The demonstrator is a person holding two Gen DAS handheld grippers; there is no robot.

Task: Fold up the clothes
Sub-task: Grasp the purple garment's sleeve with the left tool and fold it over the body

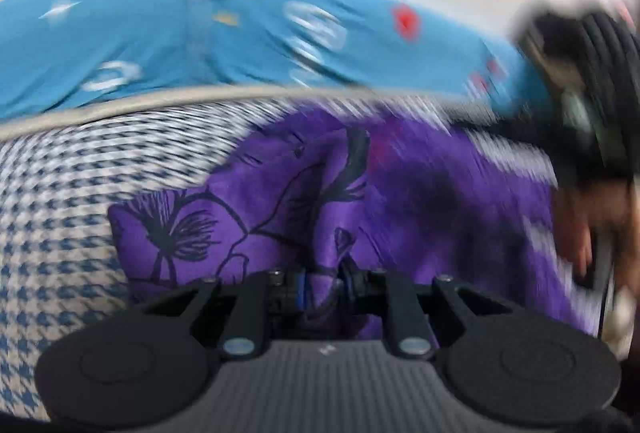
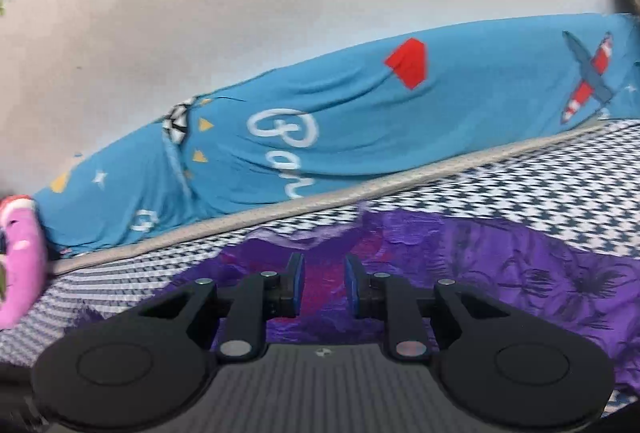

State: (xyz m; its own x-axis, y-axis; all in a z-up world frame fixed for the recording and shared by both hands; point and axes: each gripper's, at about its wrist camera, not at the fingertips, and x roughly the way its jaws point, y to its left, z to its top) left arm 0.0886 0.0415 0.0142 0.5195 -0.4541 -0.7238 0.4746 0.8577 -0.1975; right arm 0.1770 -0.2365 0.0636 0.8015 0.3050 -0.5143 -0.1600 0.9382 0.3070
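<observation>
Two grippers noted: left gripper (image 1: 322,283) clamped on purple garment (image 1: 280,201) bunched ahead of it; right gripper (image 2: 325,291) stands apart above it. We advise gripping an edge before lifting.

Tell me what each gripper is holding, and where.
Left gripper: a bunched fold of the purple floral garment. Right gripper: nothing, jaws open above it.

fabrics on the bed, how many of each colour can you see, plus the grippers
purple floral garment: 1
blue printed sheet: 1
houndstooth bed cover: 1
pink item at the edge of the right wrist view: 1
grippers, left gripper and right gripper: 2
total: 6
</observation>
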